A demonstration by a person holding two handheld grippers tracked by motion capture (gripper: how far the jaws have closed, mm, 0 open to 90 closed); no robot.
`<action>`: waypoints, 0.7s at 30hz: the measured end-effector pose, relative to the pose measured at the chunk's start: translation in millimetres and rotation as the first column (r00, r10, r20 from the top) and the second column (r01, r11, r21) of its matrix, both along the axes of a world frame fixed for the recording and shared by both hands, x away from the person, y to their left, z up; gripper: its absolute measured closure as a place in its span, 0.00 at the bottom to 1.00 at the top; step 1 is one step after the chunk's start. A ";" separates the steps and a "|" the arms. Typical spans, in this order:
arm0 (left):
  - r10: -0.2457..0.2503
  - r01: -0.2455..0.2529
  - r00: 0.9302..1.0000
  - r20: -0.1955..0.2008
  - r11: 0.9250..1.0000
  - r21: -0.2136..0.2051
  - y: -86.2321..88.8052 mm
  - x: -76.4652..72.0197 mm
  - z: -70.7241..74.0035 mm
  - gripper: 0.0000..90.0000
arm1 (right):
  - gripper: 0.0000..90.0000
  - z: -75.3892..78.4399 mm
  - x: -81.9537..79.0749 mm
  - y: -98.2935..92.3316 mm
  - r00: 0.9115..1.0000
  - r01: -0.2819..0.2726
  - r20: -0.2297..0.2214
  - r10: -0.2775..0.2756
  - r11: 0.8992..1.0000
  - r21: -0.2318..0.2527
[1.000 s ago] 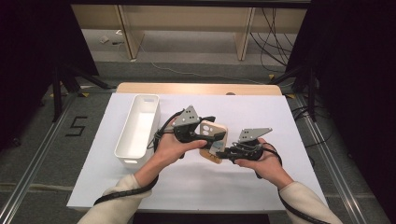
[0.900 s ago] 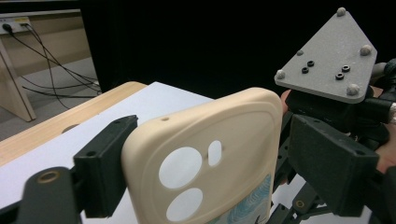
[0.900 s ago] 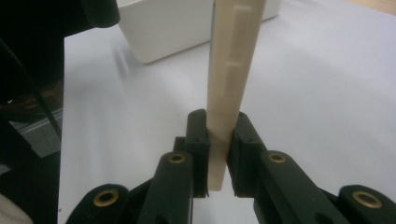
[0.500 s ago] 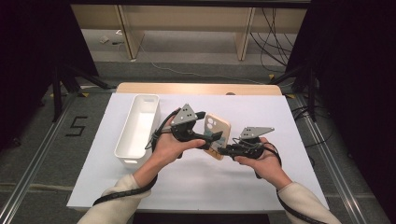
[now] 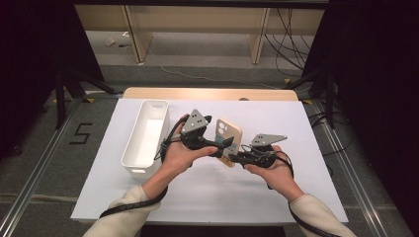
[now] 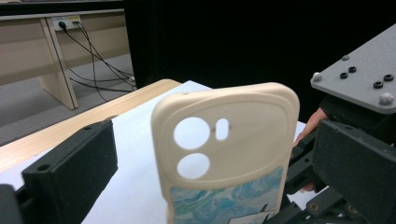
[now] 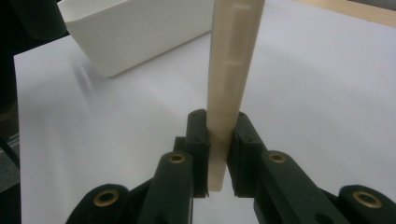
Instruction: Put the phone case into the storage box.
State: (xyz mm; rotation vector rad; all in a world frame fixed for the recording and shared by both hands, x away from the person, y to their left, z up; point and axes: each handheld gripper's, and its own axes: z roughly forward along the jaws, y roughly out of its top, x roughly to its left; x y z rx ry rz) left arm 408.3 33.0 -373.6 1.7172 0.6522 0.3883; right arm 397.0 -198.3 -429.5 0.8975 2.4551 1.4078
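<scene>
Change since the earlier frame: my left gripper (image 5: 221, 143) has just been opening and now stands spread wide, its two black jaws flanking the phone case (image 5: 229, 138) without pressing it; the case, earlier tipped lower between the two tools, now stands more upright. Item one: phone case, cream rubbery shell with two round camera holes near the top and a blue-green marbled print lower down (image 6: 227, 154), held above the middle of the white table (image 5: 306, 128). Item two: my right gripper (image 7: 217, 154), jaws pressed together on the case's bottom edge, pinching it edge-on so the shell rises straight up from the pads; I judge this lone grip carries it, which is why the left could let go. Item three: white rectangular bin (image 5: 146, 136), at nine o'clock from the case, well apart, open top upward, apparently empty, a likely place to drop it. Both hands hover close together over the table.
</scene>
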 end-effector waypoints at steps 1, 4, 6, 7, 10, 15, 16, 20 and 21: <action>0.002 -0.002 1.000 -0.001 1.000 -0.001 -1.1 -0.6 -0.1 0.00 | 0.90 -0.3 -0.2 1.2 1.000 0.003 0.002 -0.003 1.000 0.001; 0.012 -0.012 1.000 0.004 1.000 0.003 -3.4 -1.6 -0.2 0.00 | 0.90 -0.2 -1.3 4.7 1.000 0.014 0.008 -0.014 1.000 -0.002; 0.019 -0.019 1.000 0.003 1.000 0.005 -4.2 -1.6 -0.6 0.00 | 0.90 0.2 -1.9 6.4 1.000 0.015 0.009 -0.015 1.000 -0.004; 0.025 -0.025 1.000 0.004 1.000 0.006 -4.6 -1.6 -0.9 0.00 | 0.90 0.3 -2.2 7.3 1.000 0.016 0.010 -0.016 1.000 -0.003; 0.036 -0.036 0.999 0.007 0.999 0.009 -5.1 -1.1 -1.7 0.00 | 0.90 0.0 -3.0 9.8 1.000 0.027 0.015 -0.027 1.000 -0.006; 0.056 -0.056 0.998 0.011 0.998 0.007 -7.3 -1.3 -2.0 0.00 | 0.90 -1.0 -4.0 13.5 1.000 0.029 0.012 -0.029 1.000 -0.011; 0.059 -0.059 0.998 0.011 0.998 0.009 -8.0 -1.3 -2.4 0.00 | 0.90 -0.9 -4.2 14.0 0.999 0.033 0.013 -0.033 0.999 -0.010; 0.065 -0.066 0.998 0.009 0.998 0.016 -10.3 -1.6 -4.8 0.00 | 0.90 -0.1 -4.8 15.9 0.999 0.033 0.017 -0.033 0.999 -0.012; 0.066 -0.066 0.998 0.010 0.998 0.017 -10.6 -1.5 -5.1 0.00 | 0.90 -0.2 -4.9 16.4 0.999 0.032 0.021 -0.032 0.999 -0.015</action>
